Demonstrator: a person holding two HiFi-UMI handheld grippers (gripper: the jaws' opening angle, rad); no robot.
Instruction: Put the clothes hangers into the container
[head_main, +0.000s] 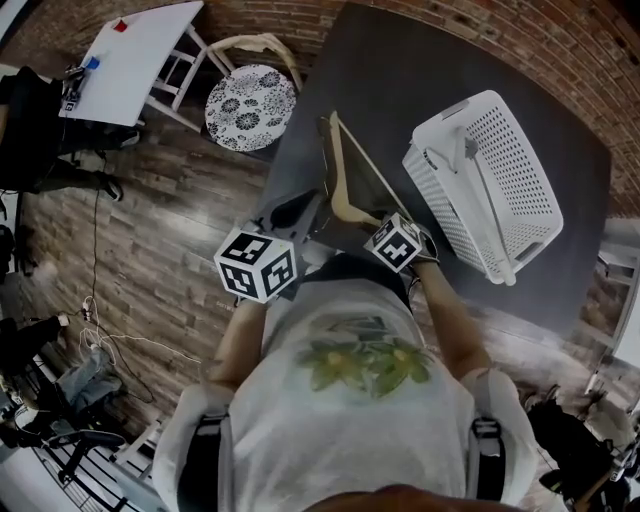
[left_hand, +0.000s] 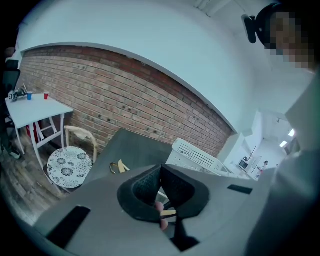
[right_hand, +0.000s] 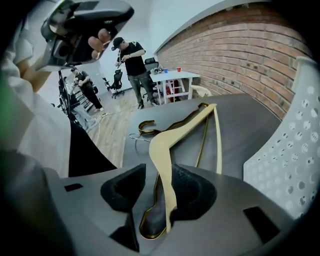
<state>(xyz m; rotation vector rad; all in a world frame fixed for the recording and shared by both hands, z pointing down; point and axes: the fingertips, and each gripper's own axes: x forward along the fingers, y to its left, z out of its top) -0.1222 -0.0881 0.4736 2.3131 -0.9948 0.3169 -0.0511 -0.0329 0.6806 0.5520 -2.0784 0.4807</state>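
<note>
Several hangers lie on the dark table left of the white perforated basket. A beige wooden hanger has one arm running between the jaws of my right gripper. Those jaws stand open, and the arm rests along the right pad. A gold-edged hanger lies under it. The basket wall stands just to the right. My left gripper is raised over the table's near left edge, its pads meeting with nothing between them. It looks toward the basket and a hanger.
A chair with a round patterned seat stands off the table's far left corner, with a white side table beyond it. People stand further back in the room. Cables lie on the wooden floor at the left.
</note>
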